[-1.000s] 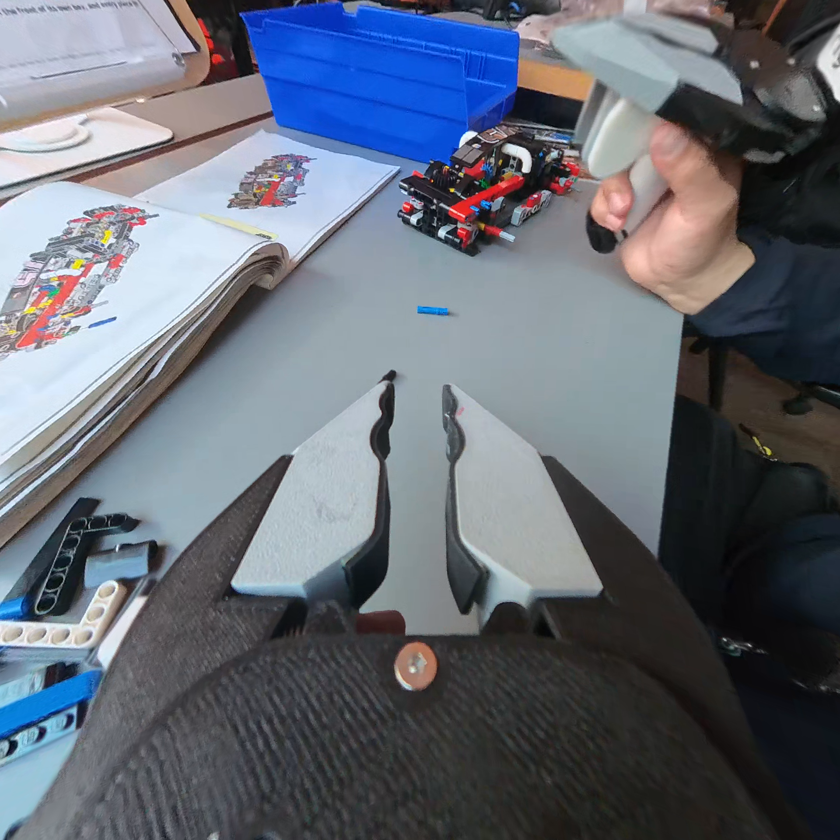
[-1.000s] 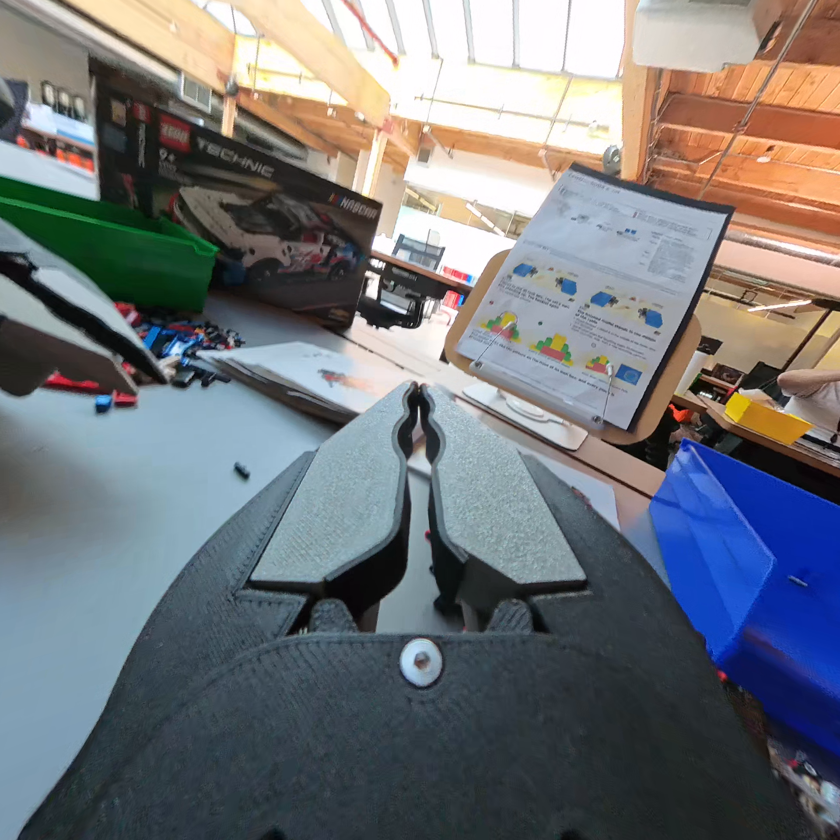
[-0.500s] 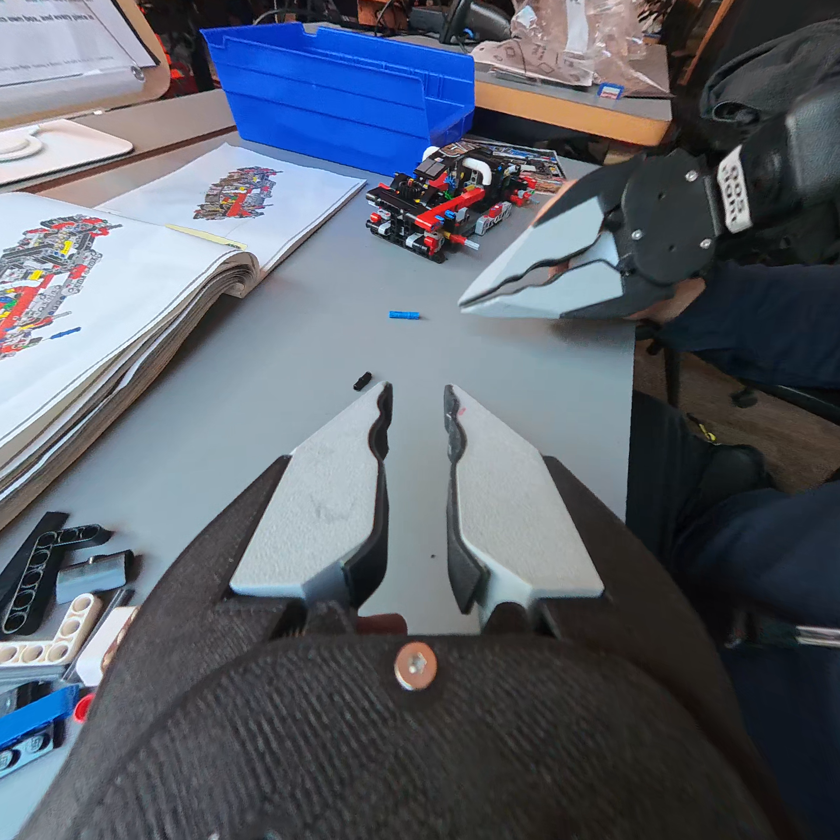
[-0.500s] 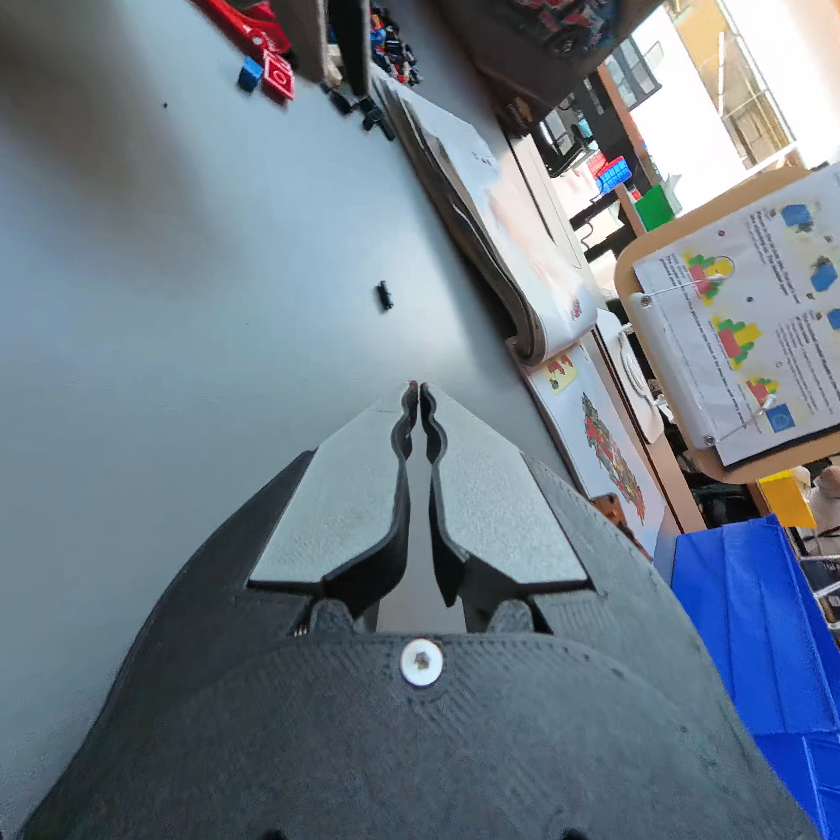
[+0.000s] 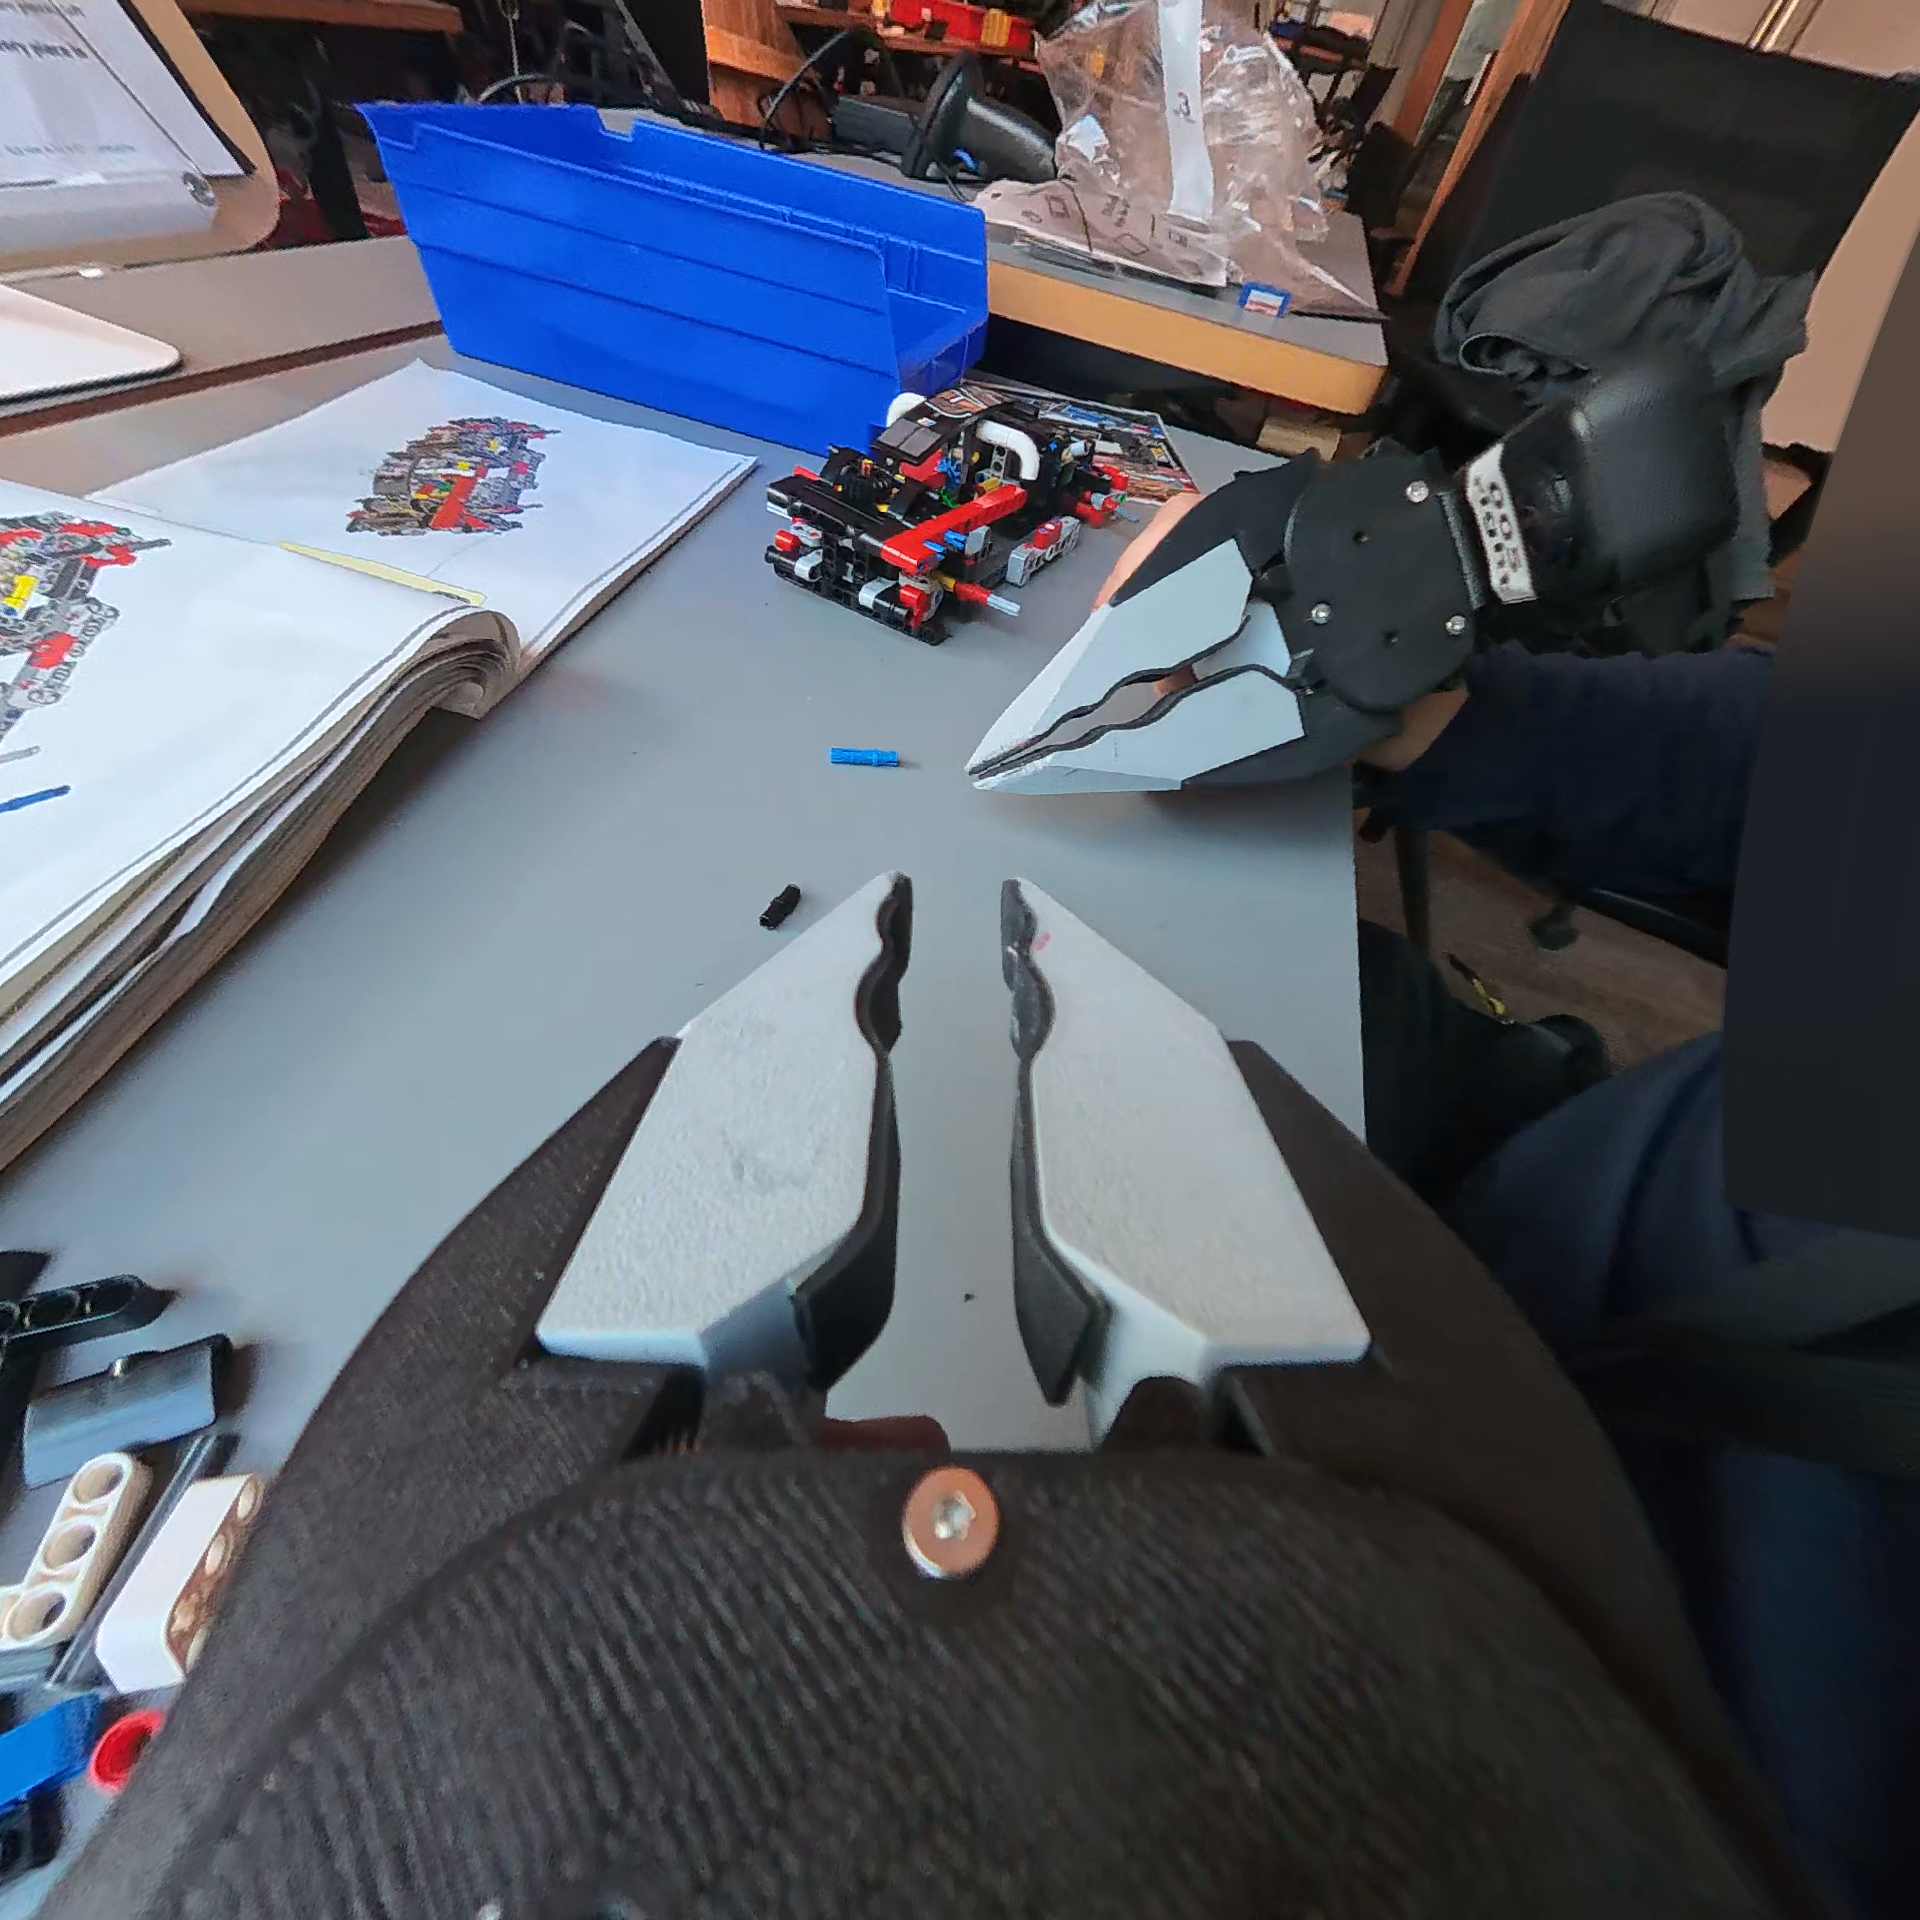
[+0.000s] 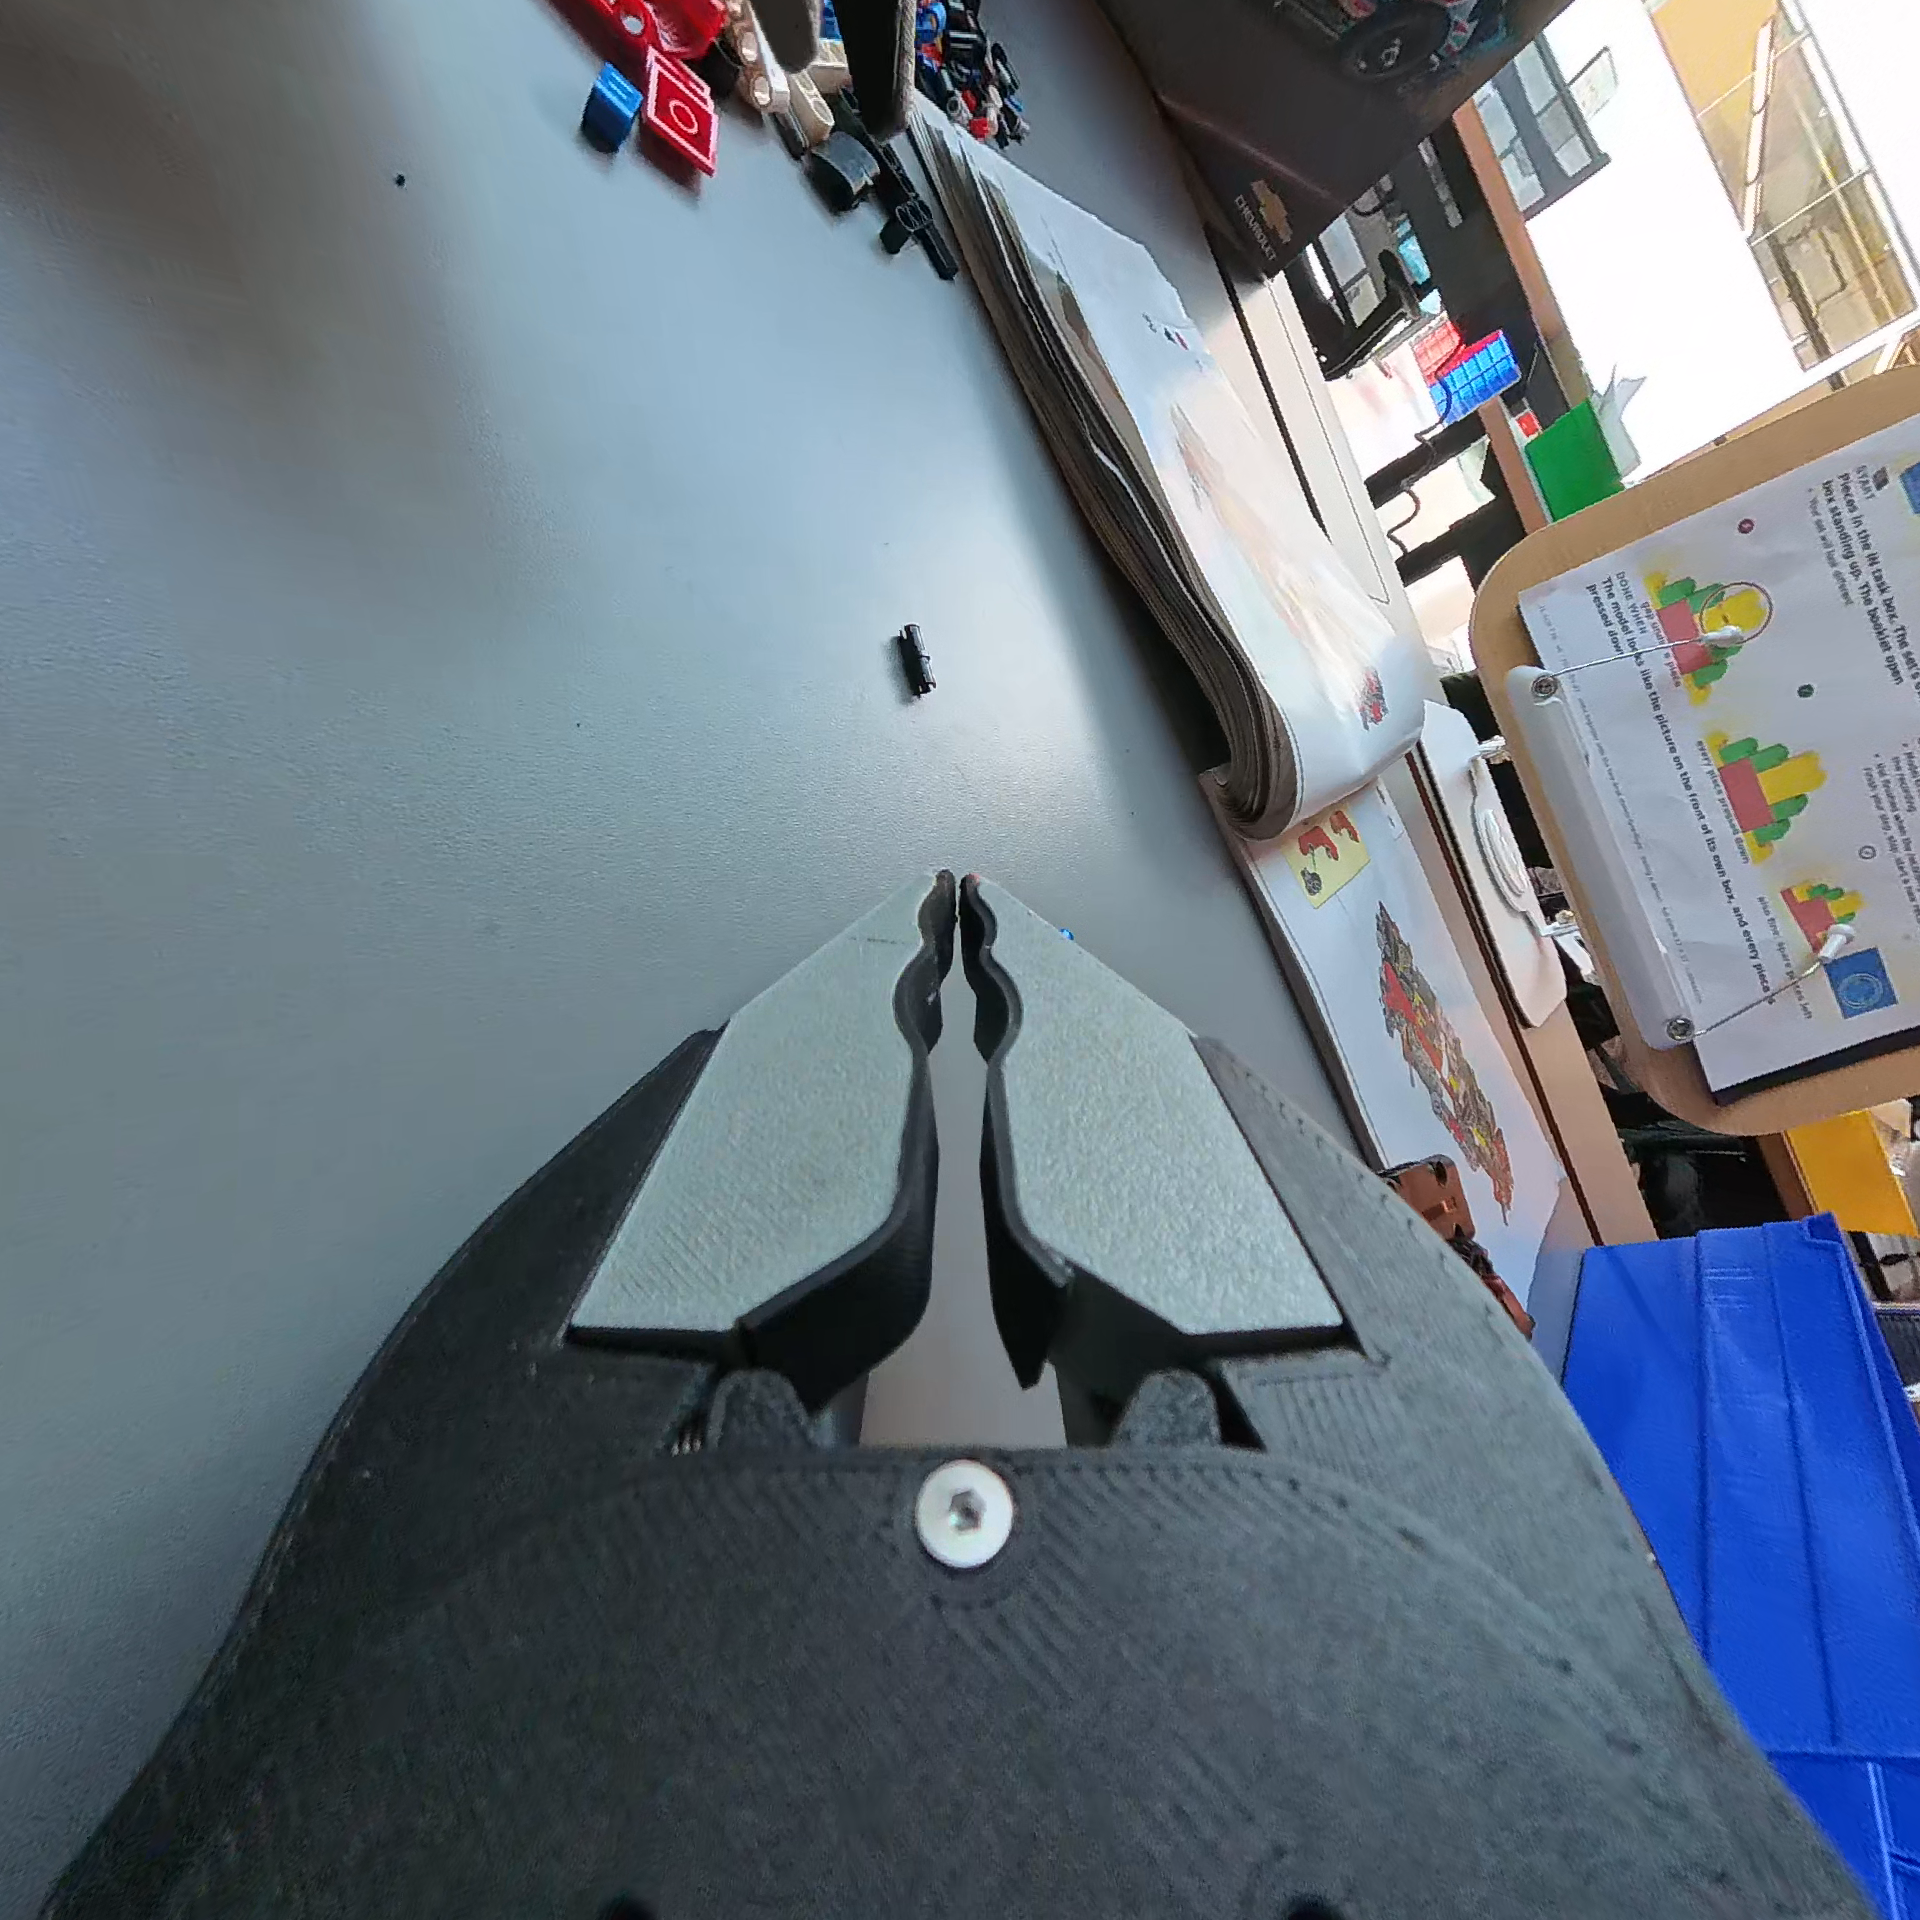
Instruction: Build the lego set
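My left gripper [image 5: 956,894] is open and holds nothing, low over the grey table [image 5: 582,935]. A small black pin [image 5: 779,906] lies just left of its left fingertip. A blue pin [image 5: 862,757] lies farther ahead. My right gripper [image 5: 982,771] shows in the left wrist view, rolled on its side with its tips shut close to the right of the blue pin. In the right wrist view the right gripper [image 6: 957,886] is shut with nothing between the pads; the black pin [image 6: 915,658] lies ahead of it on the table.
A partly built black and red brick car [image 5: 935,520] stands before a blue bin [image 5: 675,260]. An open instruction booklet [image 5: 260,623] lies at left. Loose bricks [image 5: 104,1455] lie near left. The table's right edge [image 5: 1351,883] borders a person's legs. A stand with a printed sheet [image 6: 1714,779] is beyond.
The right gripper has come down from the air, rolled sideways and moved to the table beside the blue pin, staying shut. The left gripper's jaws narrowed slightly; the black pin now lies left of its tip.
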Demonstrator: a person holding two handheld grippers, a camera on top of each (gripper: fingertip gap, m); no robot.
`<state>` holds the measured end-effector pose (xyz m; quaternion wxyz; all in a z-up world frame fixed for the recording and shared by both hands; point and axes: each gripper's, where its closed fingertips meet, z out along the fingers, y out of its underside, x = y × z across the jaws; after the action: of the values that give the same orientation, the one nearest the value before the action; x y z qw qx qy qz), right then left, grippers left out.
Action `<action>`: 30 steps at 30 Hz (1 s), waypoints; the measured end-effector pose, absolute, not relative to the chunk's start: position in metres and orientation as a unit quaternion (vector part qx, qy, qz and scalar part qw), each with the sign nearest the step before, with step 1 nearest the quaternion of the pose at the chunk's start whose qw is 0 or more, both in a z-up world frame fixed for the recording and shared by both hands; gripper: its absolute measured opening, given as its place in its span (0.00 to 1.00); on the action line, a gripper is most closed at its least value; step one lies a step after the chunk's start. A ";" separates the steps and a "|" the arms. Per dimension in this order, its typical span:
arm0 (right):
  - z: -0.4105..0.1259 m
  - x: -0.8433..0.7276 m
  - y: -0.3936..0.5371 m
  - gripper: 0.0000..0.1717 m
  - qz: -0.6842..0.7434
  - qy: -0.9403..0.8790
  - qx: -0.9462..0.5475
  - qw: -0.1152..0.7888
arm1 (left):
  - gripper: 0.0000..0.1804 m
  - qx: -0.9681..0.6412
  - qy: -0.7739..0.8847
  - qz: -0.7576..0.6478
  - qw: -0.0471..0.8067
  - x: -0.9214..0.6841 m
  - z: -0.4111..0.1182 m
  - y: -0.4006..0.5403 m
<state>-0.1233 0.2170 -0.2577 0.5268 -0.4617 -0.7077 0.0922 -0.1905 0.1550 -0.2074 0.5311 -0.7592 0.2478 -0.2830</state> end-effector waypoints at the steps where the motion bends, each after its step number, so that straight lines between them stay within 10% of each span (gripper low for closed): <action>1: -0.258 -0.123 0.217 0.00 0.094 -0.708 -0.461 0.527 | 0.08 -0.759 0.246 -0.287 0.530 -0.191 -0.207 0.155; 30: -0.258 -0.124 0.218 0.00 0.087 -0.708 -0.458 0.531 | 0.07 -0.762 0.242 -0.308 0.515 -0.189 -0.209 0.156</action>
<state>-0.1237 0.2179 -0.2576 0.5306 -0.4583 -0.7078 0.0867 -0.1885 0.1563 -0.2089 0.5149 -0.7625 0.2423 -0.3079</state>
